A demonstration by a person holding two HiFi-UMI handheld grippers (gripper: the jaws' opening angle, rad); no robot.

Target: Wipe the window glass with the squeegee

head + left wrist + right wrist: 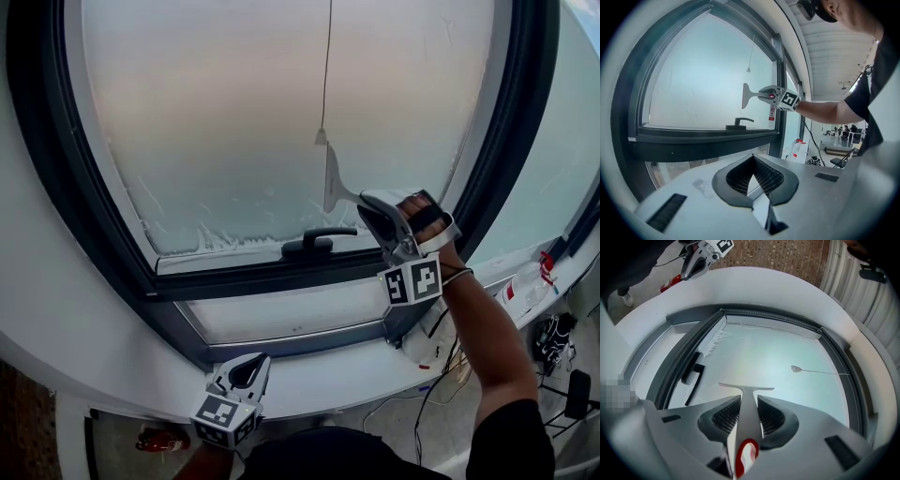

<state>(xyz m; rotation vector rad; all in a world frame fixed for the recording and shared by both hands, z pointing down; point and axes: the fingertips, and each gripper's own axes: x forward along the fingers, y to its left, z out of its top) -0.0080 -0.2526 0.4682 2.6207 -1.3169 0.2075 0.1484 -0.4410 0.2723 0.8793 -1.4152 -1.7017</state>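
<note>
The window glass (225, 122) looks hazy, with soapy streaks along its lower edge (230, 239). My right gripper (382, 217) is shut on the handle of a pale grey squeegee (334, 185), whose blade lies against the glass low and right of centre. In the right gripper view the squeegee (745, 392) runs out between the pads (725, 414) to the glass (787, 348). The left gripper view shows the squeegee (750, 95) and right gripper (774, 95) from the side. My left gripper (246, 370) hangs low by the sill, jaws closed on nothing.
A black window handle (319, 242) sits on the dark frame (112, 234) just left of and below the blade. A blind cord with a toggle (322, 136) hangs in front of the glass. On the white sill (319, 375) at right are a white bottle (525, 286) and cables (441, 375).
</note>
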